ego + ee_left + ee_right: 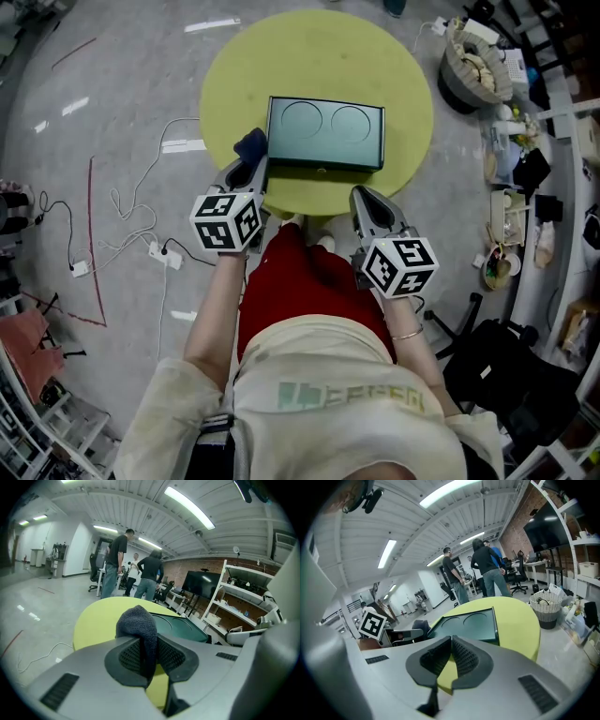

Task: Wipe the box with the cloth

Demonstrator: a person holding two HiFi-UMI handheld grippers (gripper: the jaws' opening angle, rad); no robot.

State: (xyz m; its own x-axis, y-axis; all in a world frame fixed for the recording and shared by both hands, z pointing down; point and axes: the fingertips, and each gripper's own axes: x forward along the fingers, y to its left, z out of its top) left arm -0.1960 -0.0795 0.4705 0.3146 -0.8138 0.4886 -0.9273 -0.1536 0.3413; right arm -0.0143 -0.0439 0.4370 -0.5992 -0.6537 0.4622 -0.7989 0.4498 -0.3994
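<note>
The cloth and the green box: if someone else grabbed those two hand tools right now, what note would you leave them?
Left gripper: shut on the dark cloth, which bunches up above the jaws.
Right gripper: shut, nothing between its jaws, held at the near edge of the table.
Things: the green box lies flat in the middle of the round yellow table. The cloth is at the box's near left corner; whether it touches the box cannot be told.
Done: cloth picked up and brought to the box.
Left: pass the cloth over the box's top and sides; the right gripper could perhaps steady the box.
</note>
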